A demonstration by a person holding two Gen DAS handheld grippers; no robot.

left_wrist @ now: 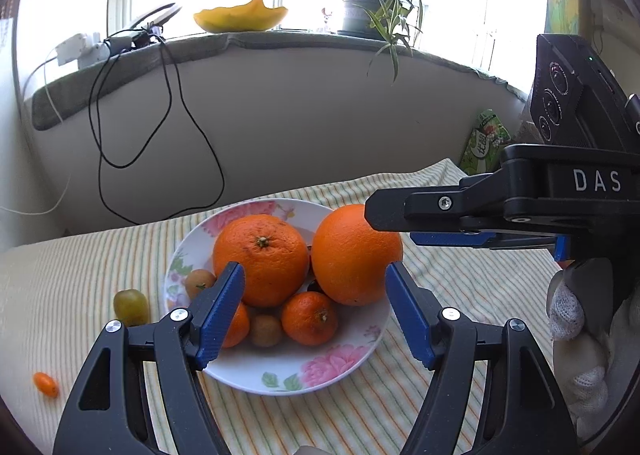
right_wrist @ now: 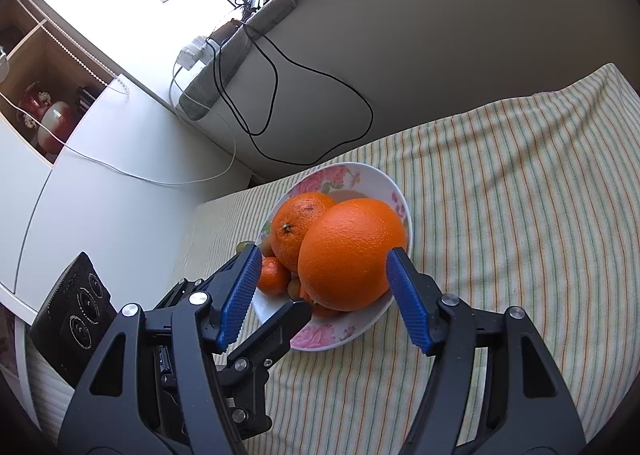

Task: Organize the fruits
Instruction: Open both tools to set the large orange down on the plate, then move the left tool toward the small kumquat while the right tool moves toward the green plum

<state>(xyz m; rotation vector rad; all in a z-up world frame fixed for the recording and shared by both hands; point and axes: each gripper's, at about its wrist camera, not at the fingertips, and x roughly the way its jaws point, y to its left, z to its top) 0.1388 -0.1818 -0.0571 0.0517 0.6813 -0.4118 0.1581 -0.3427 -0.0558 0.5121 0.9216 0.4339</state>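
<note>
Though unseen rightward, kumquat [left_wrist: 46,383] leftward

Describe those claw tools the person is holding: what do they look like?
Both are matte black frames with silver bolts. Each left gripper and right gripper ends in two fingers faced with ribbed blue pads. The right one carries white "DAS" lettering and a black camera block with three lenses. A white knitted glove covers the hand.

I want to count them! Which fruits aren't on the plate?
Two: the green grape beside the plate's left rim, and the tiny orange kumquat farther left on the cloth. All others sit on the plate.
</note>
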